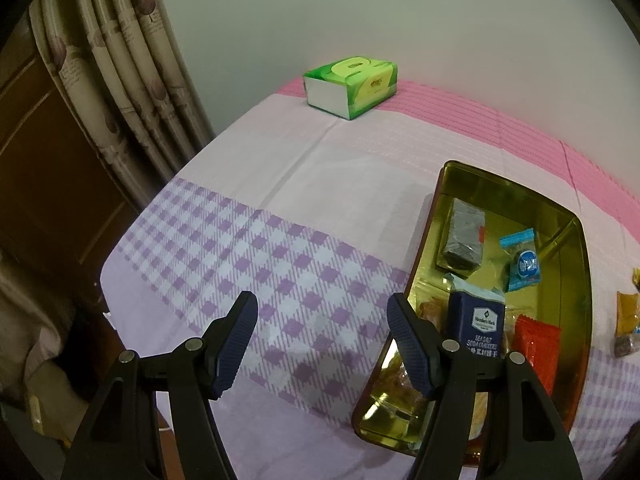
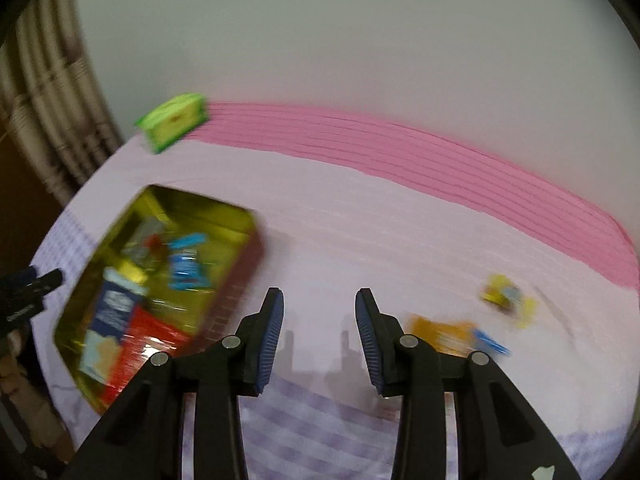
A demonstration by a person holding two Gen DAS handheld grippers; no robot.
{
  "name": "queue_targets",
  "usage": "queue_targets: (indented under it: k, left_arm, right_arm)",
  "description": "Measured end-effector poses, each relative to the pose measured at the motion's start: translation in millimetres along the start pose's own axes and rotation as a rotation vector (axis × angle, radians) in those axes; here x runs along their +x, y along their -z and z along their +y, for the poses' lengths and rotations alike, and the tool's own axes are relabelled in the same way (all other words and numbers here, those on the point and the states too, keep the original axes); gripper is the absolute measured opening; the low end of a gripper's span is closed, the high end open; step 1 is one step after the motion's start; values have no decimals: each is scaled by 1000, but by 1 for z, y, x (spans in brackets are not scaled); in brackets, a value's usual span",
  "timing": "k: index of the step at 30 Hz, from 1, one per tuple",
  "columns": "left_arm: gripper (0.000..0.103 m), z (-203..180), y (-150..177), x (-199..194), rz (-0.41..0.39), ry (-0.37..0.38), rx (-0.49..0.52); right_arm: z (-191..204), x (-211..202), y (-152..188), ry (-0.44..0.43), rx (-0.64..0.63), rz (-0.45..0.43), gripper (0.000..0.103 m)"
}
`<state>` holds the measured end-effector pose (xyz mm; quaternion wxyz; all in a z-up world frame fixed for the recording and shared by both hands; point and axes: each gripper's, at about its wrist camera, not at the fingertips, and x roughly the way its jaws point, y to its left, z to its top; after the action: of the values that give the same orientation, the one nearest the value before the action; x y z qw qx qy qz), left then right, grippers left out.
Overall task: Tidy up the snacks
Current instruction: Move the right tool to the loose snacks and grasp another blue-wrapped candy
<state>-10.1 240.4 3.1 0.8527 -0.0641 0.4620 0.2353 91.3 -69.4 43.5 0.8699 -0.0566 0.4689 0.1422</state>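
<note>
Here, over a bench draped in lilac check and pink stripes, the left gripper [image 1: 322,340] hangs spread and empty just beside the near left wall of a gold tin [image 1: 582,280], while the right gripper [image 2: 320,336], jaws parted with nothing between them, points at bare cloth between that tin and the snacks not yet gathered. Counted left to right in the sharper left wrist view, the tin holds one grey wrapped block [image 1: 462,236], one navy pack of sea salt soda crackers [image 1: 478,326], one pale blue sweet [image 1: 522,262] and one red packet [image 1: 536,344], with at least one clear-wrapped biscuit half hidden under the crackers. Outside it the right wrist view, badly smeared, shows one orange packet [image 2: 444,334] near the right gripper's right finger and one yellow packet [image 2: 502,294] farther out; whether a third small piece lies by them cannot be told. One green tissue box [image 1: 352,86] stands at the far edge, well apart. The risks look modest but real: the left gripper's right finger sits so close to the tin's rim that a careless swing could knock or drag the tin across the loose cloth, and the thin, slippery wrappers could slide from a shallow pinch or snag the fabric with them.
</note>
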Motion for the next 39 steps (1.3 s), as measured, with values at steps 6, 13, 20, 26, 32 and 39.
queue_targets:
  k: [6,13,20,26,32,39]
  left_arm:
    - [68,-5,2,-3,-10,-4,26]
    - [68,-11,2,-7,-30,9,51]
    - [69,-17,3,-8,-38,19,76]
    - [70,-22,4,-9,-52,23,101]
    - [71,-31,7,-14,-72,43,134]
    - [71,-41,8,-27,-126,65,147]
  right_arm:
    - [-66,0,8,96,117,49,36]
    - [-112,19,21,140,254,147,36]
    - [-124,41,30,141,321,211,36]
    - [-121,55,34,134,330,213,36]
    - [-121,59,37,139,298,165,29]
    - [-124,47,54,125,262,104,26]
